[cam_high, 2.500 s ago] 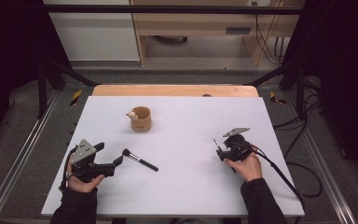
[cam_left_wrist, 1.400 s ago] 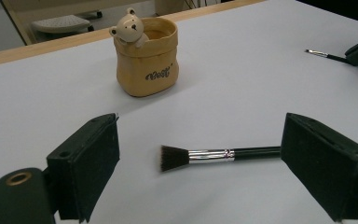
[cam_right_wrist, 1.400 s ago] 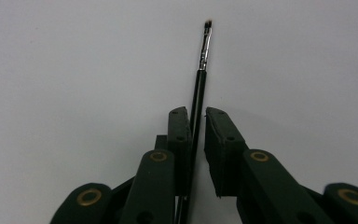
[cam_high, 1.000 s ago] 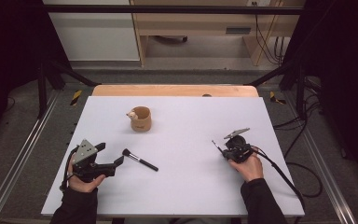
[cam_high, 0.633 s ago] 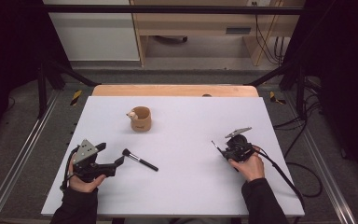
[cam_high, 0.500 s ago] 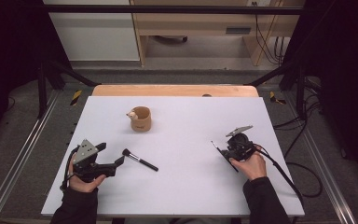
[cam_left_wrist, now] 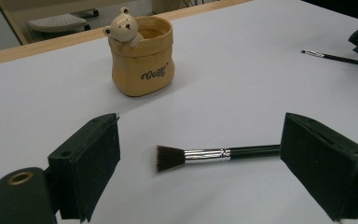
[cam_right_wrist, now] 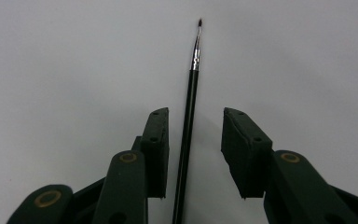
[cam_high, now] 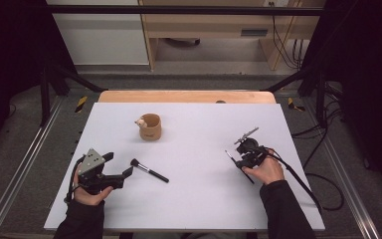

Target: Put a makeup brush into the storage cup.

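My right hand-held gripper (cam_right_wrist: pixel 193 154) has just been opening; its jaws stand slightly apart around the thin brush (cam_right_wrist: pixel 189 116), not pressing. My left hand-held gripper (cam_left_wrist: pixel 214 172) gapes wide at the flat brush (cam_left_wrist: pixel 200 155), holding nothing.

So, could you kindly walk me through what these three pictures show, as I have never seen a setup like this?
A person sits at a white table and holds a hand-operated two-jaw gripper in each hand; there is no robot arm. The high view looks down from above: the left gripper is at the left, the right gripper at the right. The other two pictures come from cameras riding on the grippers, looking along their black jaws. On the table lie a thick makeup brush, a thin pointed brush and a small tan pot with a bear figure. Nothing is held: the left jaws stand wide before the thick brush, and the right jaws, which have just been opening, straddle the thin brush without pressing it.
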A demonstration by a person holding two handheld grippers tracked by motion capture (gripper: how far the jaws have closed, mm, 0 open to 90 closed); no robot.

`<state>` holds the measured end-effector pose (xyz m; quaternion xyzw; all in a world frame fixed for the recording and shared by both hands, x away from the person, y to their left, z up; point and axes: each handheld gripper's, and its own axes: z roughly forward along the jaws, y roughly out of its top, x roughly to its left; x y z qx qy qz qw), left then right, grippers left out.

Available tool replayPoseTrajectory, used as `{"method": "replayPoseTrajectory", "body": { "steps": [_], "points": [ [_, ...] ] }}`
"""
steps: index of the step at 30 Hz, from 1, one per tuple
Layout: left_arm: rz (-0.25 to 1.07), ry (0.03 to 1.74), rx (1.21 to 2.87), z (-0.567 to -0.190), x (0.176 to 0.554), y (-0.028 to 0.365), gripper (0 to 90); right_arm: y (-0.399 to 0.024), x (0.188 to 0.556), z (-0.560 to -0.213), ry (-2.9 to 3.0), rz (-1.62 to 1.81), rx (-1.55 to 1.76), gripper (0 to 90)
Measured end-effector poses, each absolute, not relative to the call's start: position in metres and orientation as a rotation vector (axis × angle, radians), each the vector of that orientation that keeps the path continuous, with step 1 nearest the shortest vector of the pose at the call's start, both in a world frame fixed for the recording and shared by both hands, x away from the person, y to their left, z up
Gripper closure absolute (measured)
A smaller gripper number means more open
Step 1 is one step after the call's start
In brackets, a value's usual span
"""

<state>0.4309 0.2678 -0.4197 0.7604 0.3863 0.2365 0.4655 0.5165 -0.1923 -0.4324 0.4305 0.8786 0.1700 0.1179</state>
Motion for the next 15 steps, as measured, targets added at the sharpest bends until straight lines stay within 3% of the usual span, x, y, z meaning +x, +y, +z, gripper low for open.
{"method": "replayPoseTrajectory", "body": {
  "steps": [15],
  "points": [
    [0.581,0.950,1.870,-0.420,0.431,0.268,11.4,-0.188,0.521,-0.445,2.634,0.397,1.236,73.8]
  ]
}}
